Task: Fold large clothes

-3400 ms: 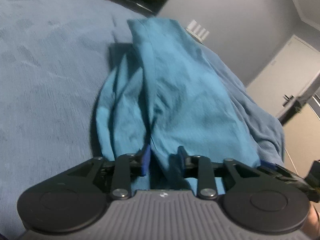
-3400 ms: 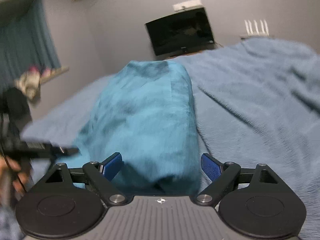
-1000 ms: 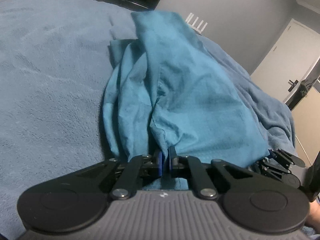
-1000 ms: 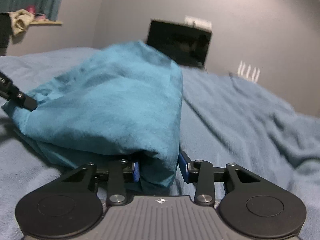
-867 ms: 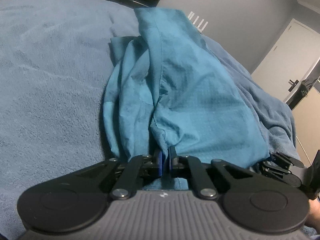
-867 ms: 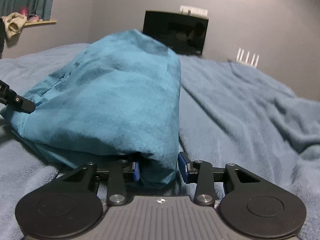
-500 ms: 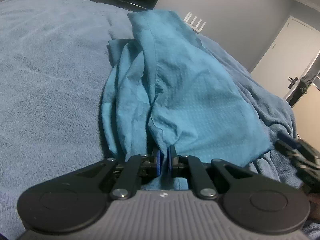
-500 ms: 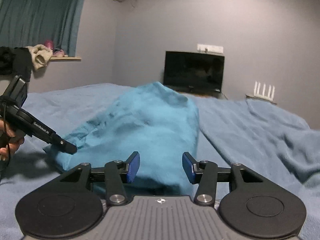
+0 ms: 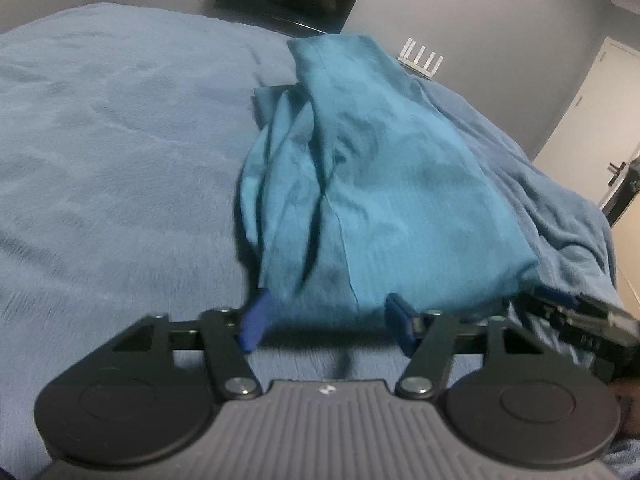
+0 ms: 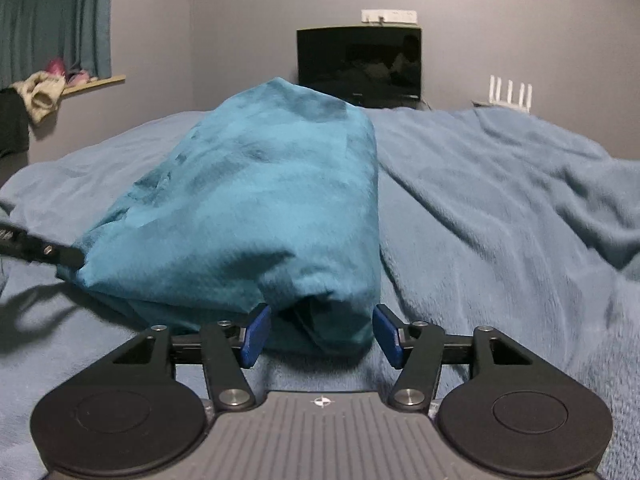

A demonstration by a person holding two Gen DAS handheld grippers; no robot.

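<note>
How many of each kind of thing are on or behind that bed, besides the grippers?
Teal garment: 1
Blue blanket: 1
Dark TV screen: 1
White router with antennas: 1
Curtain: 1
Total: 5

Dim, bluish indoor light, soft shadows, fisheye bending with dark corners, slight motion blur throughout
</note>
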